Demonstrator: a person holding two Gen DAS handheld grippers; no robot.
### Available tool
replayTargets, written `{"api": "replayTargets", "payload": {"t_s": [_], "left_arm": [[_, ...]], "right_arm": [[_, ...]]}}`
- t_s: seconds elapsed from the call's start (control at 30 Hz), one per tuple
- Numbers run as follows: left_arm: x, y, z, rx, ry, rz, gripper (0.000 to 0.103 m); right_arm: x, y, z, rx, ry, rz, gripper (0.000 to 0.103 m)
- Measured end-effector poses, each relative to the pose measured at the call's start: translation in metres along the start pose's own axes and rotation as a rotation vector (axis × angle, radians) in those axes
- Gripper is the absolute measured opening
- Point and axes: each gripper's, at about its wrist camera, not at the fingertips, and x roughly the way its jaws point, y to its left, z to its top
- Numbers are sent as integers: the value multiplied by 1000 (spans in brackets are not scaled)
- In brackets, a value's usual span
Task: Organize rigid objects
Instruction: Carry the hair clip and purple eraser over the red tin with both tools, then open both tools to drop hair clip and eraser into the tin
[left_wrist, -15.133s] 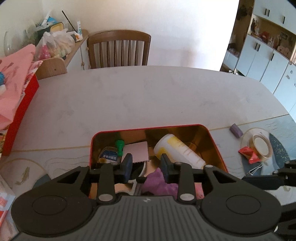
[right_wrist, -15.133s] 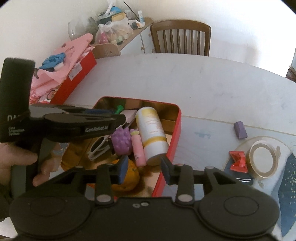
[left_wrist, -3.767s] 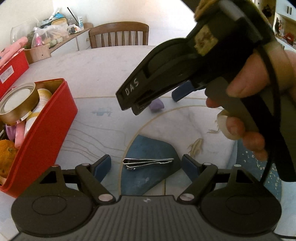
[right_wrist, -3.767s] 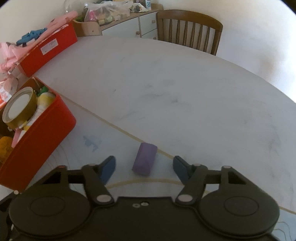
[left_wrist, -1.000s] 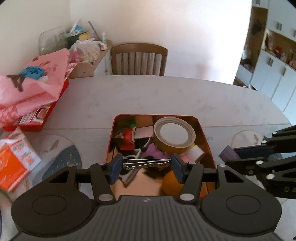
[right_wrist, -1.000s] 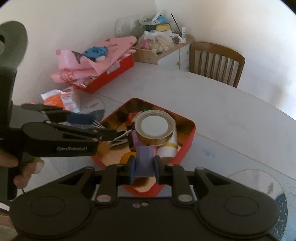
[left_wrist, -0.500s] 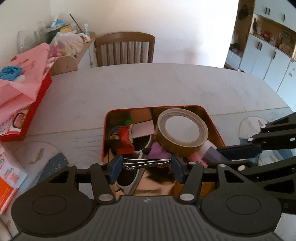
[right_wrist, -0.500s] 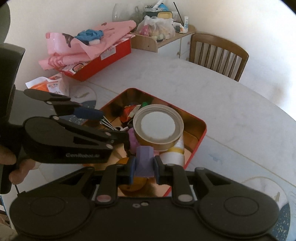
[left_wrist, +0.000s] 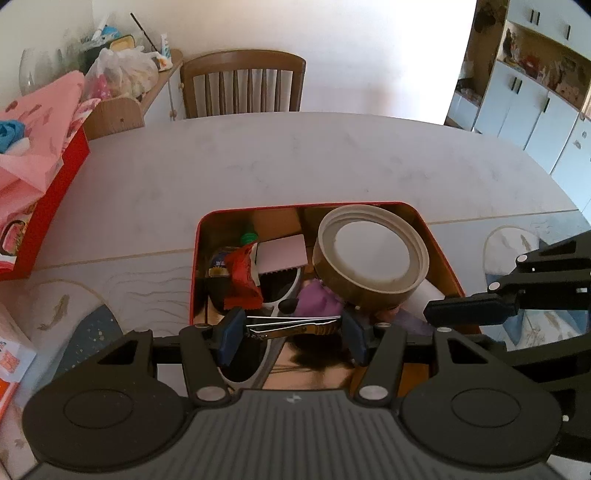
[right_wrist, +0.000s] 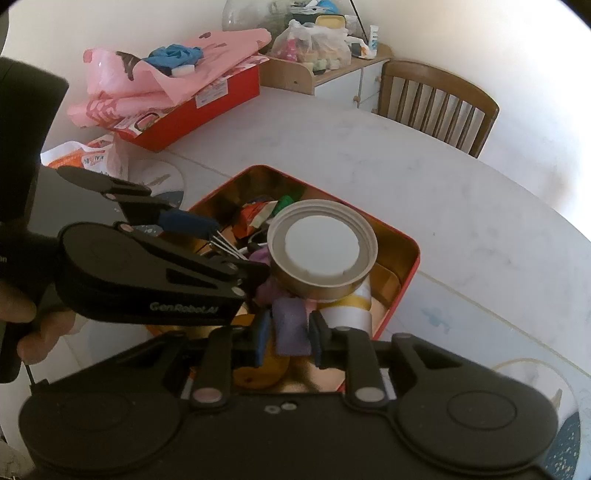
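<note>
A red tin (left_wrist: 195, 266) (right_wrist: 413, 258) on the table holds several items, with a brown tape roll (left_wrist: 371, 254) (right_wrist: 321, 251) lying on top. My left gripper (left_wrist: 292, 332) (right_wrist: 225, 247) hangs over the tin's near side, shut on a thin metal clip (left_wrist: 295, 325) held crosswise. My right gripper (right_wrist: 290, 334) is over the tin's near right corner. Its jaws are opening, and a purple block (right_wrist: 291, 328) stands between them with slim gaps at the pads. One of its fingers (left_wrist: 469, 310) reaches in from the right.
In the tin lie a red sachet (left_wrist: 242, 280), sunglasses (left_wrist: 280, 280), a white bottle (right_wrist: 347, 310) and an orange (right_wrist: 262, 369). A red box with pink bags (right_wrist: 177, 92) sits far left, an orange packet (right_wrist: 88, 158) near it, and a wooden chair (left_wrist: 242, 86) behind the table.
Both grippers have sunk closer to the red tin, which now looks larger. The right jaws have widened slightly around the purple block. The left still holds the clip.
</note>
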Motion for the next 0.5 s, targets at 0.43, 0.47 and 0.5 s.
{"api": "replayTargets", "payload": {"t_s": [0.43, 0.47, 0.5], "left_arm": [[-10, 5, -10, -36, 3, -28, 58], [-12, 6, -11, -40, 1, -29, 61], [-15, 6, -11, -46, -5, -29, 62]], "right_arm": [[-14, -10, -7, 93, -27, 34, 31], [-16, -11, -8, 100, -31, 35, 32], [-18, -11, -9, 107, -34, 37, 32]]}}
